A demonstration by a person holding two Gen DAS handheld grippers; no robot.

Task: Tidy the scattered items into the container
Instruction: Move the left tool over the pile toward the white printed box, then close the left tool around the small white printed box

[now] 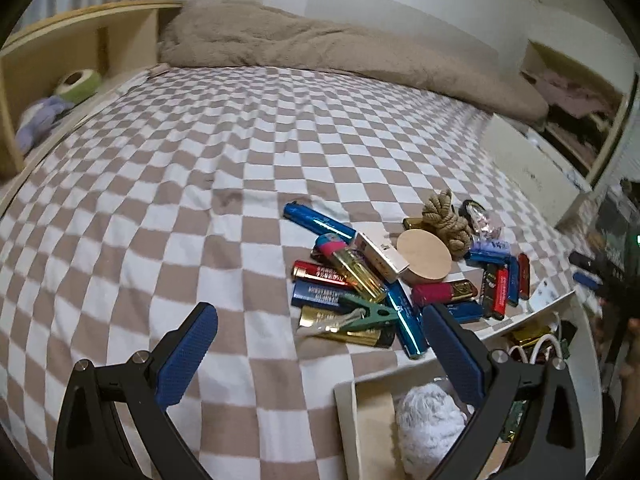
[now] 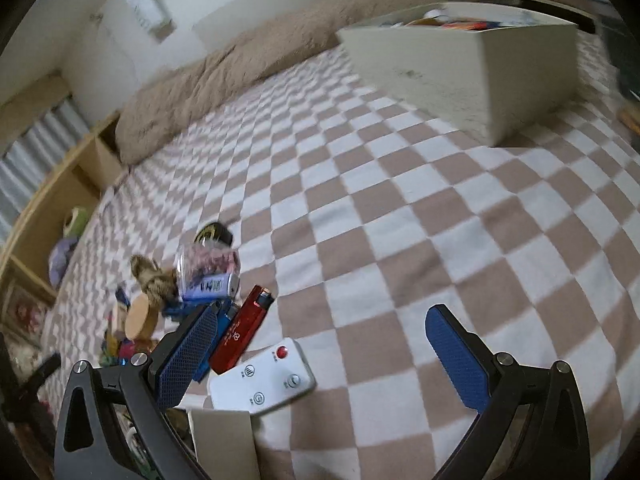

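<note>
Both tongs stand spread and hold nothing. Left tongs [image 1: 320, 344] hover over the checkered bed cover [image 1: 180, 184], blue pads apart. Scattered items lie heaped at 1 o'clock of them: lighters [image 1: 320, 220], a green clothespin [image 1: 366, 314], a wooden disc [image 1: 424, 256] and a knotted rope [image 1: 446, 220], several touching. A white container [image 1: 348, 412] sits at 5 o'clock, a white fluffy ball [image 1: 430, 420] inside. Right tongs [image 2: 320, 344] hover above the bed; a white remote [image 2: 262, 380] lies at 7 o'clock touching a red lighter [image 2: 242, 338]. Another white box [image 2: 460, 64] stands at 1 o'clock, well apart.
</note>
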